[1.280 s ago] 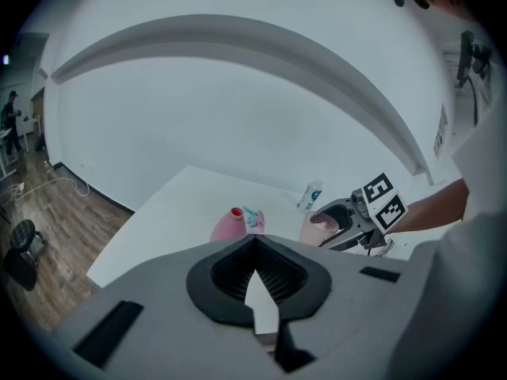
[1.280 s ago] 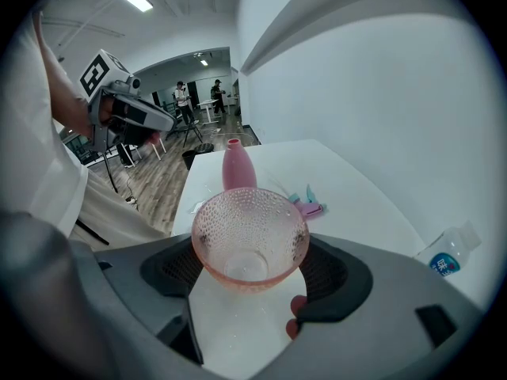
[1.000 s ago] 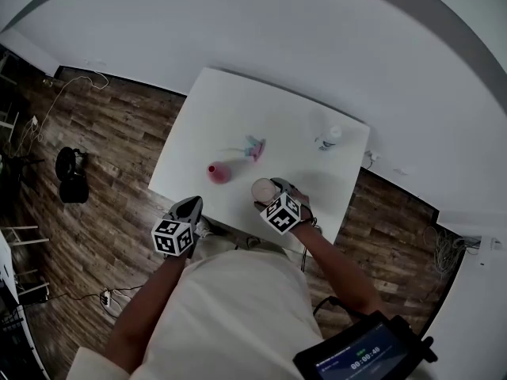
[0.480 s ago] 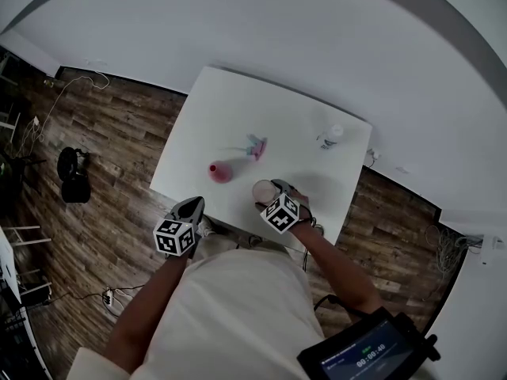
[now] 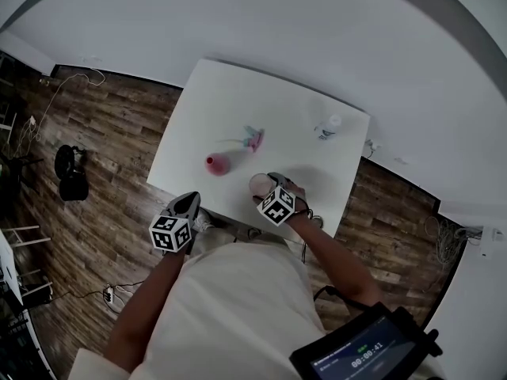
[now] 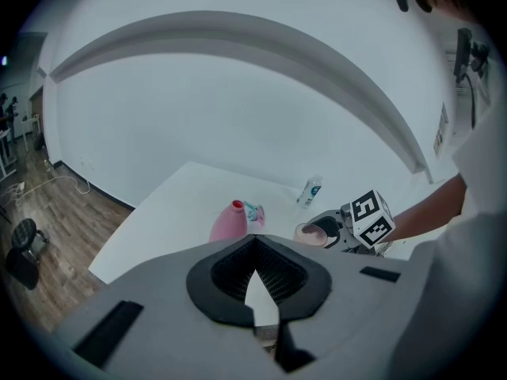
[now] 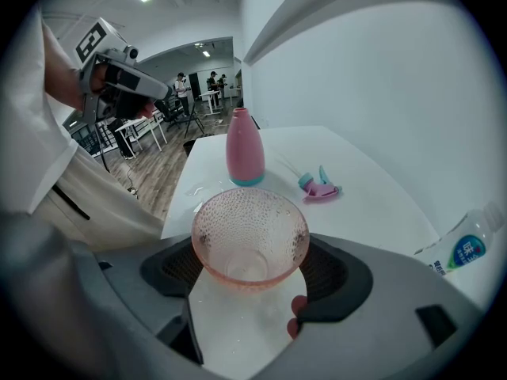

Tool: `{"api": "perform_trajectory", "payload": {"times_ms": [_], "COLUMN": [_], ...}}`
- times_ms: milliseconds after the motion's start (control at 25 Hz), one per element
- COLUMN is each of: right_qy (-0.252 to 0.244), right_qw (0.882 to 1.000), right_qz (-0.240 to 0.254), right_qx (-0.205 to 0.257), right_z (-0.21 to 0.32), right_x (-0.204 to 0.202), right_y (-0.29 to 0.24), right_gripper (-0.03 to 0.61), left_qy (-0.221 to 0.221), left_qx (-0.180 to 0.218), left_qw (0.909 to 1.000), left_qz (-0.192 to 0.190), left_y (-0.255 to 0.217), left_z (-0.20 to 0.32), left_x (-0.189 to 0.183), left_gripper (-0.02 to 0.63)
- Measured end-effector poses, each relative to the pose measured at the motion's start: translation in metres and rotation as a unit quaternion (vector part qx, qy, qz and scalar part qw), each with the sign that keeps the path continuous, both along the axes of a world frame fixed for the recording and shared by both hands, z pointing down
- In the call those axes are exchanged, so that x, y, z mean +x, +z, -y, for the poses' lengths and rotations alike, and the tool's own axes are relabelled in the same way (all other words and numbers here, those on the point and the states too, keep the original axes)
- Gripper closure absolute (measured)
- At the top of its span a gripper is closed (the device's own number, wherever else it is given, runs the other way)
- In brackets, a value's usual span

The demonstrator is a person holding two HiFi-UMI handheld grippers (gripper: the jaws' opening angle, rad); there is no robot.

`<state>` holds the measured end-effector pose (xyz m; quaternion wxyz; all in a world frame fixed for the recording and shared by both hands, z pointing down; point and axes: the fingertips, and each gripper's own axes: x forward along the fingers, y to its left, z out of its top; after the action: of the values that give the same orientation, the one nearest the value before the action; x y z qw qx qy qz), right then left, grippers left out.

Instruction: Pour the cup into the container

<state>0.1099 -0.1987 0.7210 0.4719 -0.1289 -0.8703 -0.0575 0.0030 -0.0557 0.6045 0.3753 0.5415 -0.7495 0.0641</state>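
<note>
Cup: pink dimpled glass, upright, mouth open toward the right gripper's camera; clamped between that gripper's jaws near the table's front edge, to the right of the pink bottle (contents not readable; resting or lifted, cannot tell).
Right gripper: jaws spread to the cup's width, one black pad pressed against each side of the glass; marker cube on the end nearest the person.
Left gripper: jaws drawn narrow, tips meeting, only a thin sliver of table showing between the pads; nothing held; off the table's front edge, left of the right gripper and well apart from the cup.
Pink bottle: upright, narrow neck uncapped, teal band at the base; front-left part of the table, near the cup but not touching.
Spray head: pink and teal, lying on its side with a thin tube trailing; just behind the pink bottle, apart from it.
Plastic bottle: clear, white cap, blue label; upright in the left gripper view; toward the far right corner, well apart from the rest.
Table: white, rectangular, far edge against a white wall.
Floor: dark wood planks on both sides of the table.
Screen: dark device with a lit display, beside the person's right arm at the bottom of the head view.
</note>
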Motion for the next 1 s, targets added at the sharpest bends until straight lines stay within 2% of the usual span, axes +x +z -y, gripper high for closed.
{"api": "perform_trajectory", "payload": {"times_ms": [280, 640, 1000], "right_qy": [-0.002, -0.002, -0.014], "right_qw": [1.0, 1.0, 0.999], "right_qz": [-0.009, 0.009, 0.014], "right_qx": [0.003, 0.011, 0.045], "right_z": [0.001, 0.004, 0.005], "right_x": [0.002, -0.003, 0.012], "right_y": [0.012, 0.011, 0.02], "right_gripper": [0.209, 0.209, 0.209], "left_qy": [-0.003, -0.008, -0.014], "left_qx": [-0.001, -0.003, 0.001], "left_qw": [1.0, 1.0, 0.9999], "left_qz": [0.0, 0.001, -0.001], "left_y": [0.001, 0.0, 0.002], "left_z": [-0.002, -0.005, -0.002], "left_x": [0.001, 0.001, 0.001], "left_gripper": [0.603, 0.603, 0.603]}}
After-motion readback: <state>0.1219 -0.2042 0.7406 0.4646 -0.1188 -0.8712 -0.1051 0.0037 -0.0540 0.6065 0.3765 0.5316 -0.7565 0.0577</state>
